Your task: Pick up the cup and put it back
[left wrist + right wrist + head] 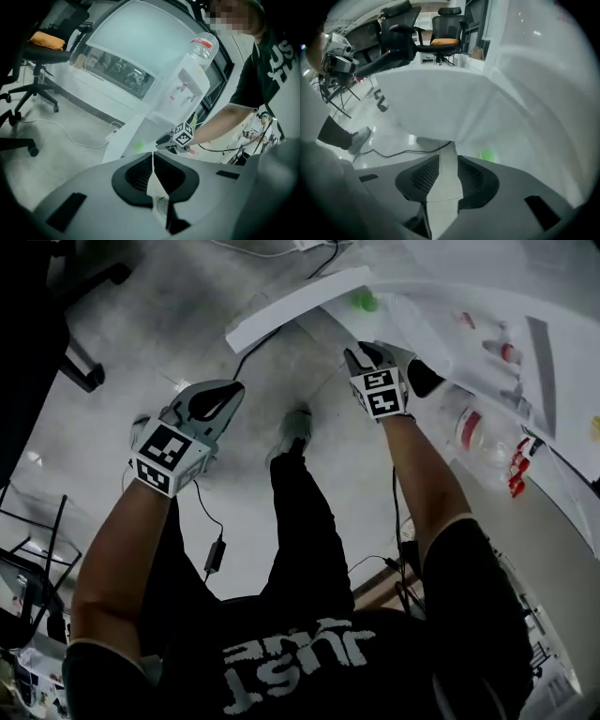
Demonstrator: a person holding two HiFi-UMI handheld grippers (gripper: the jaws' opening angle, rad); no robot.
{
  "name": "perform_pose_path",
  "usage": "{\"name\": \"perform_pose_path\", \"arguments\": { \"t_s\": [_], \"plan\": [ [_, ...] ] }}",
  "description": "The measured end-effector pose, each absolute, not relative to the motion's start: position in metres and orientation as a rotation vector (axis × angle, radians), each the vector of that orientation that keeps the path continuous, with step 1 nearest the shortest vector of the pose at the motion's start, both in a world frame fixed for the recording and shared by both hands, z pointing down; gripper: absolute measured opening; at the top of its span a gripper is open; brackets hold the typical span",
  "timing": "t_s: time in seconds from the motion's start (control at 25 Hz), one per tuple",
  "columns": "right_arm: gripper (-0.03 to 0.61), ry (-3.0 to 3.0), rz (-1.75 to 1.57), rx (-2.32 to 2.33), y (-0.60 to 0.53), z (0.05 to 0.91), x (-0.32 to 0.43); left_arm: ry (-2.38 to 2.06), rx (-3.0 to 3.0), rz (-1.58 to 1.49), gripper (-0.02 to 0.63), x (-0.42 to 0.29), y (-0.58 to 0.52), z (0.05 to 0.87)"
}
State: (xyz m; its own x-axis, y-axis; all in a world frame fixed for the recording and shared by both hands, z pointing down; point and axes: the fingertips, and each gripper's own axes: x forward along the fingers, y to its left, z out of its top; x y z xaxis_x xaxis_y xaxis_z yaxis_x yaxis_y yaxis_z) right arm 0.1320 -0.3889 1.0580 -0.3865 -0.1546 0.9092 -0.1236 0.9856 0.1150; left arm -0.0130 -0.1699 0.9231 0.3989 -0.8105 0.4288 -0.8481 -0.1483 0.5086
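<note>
cup (364,302): small, green, blurred, at white worktop (291,298) edge | right hand-held gripper (449,149): arm outstretched near cup, jaws partly apart, empty | left hand-held gripper (152,157): over floor (141,343), jaws together, empty

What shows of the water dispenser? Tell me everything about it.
The water dispenser is a tall white cabinet, plastic by its look, standing upright. A clear bottle with a red label sits on top. A recess in its front holds two small taps. The right gripper is in front of its lower part; whether they touch cannot be told. Its base is hidden.
</note>
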Motion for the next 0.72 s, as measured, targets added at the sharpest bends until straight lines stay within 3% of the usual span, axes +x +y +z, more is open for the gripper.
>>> {"name": "perform_pose_path", "arguments": {
  "t_s": [0.28, 0.72],
  "plan": [
    [0.129, -1.876, -0.155, 0.313, -0.472, 1.151, 0.141, -1.332, 2.019, 0.104, 0.02, 0.01, -0.178, 1.005],
    [0.132, -1.717, -0.408, 0.275, -0.536, 1.225, 0.129, -1.276, 2.019, 0.109, 0.02, 0.032, -0.177, 1.046]
  ]
}}
